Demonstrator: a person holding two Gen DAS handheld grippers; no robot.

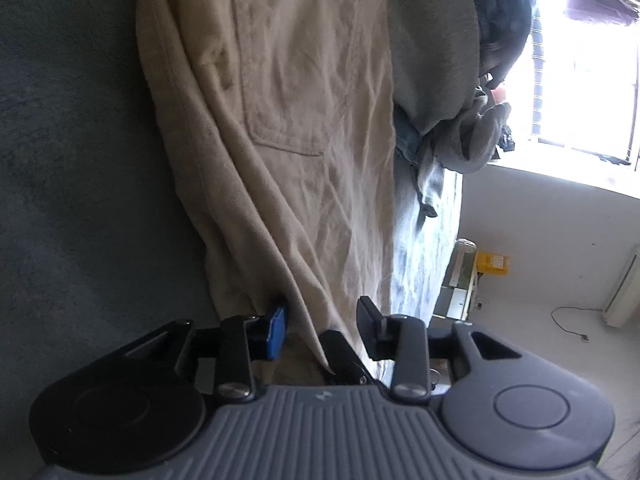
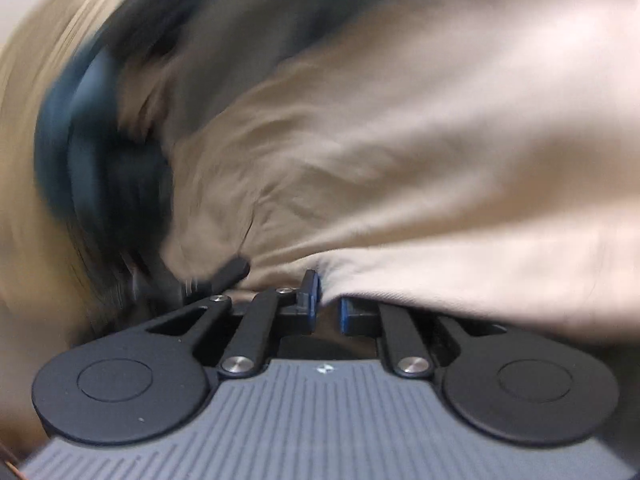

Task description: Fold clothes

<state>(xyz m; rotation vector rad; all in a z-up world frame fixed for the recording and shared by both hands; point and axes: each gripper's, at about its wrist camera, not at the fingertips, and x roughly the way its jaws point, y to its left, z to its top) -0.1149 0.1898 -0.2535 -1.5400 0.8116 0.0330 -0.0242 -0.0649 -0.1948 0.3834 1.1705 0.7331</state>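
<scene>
A beige garment (image 1: 288, 120) with a sewn patch pocket hangs stretched out in the left wrist view. My left gripper (image 1: 322, 320) is at its lower edge with the jaws apart and cloth draped between them. In the right wrist view the same beige garment (image 2: 400, 160) fills the frame, blurred by motion. My right gripper (image 2: 328, 300) has its jaws close together with the cloth's edge pinched between the blue pads (image 2: 310, 292).
A dark blue-grey surface (image 1: 80, 160) lies to the left. A grey garment (image 1: 436, 60) and dark clothes (image 1: 504, 20) pile up by a bright window (image 1: 580, 60). A yellow box (image 1: 494, 262) and a cable (image 1: 568, 320) lie on the floor. A blurred dark blue shape (image 2: 92, 140) is at left.
</scene>
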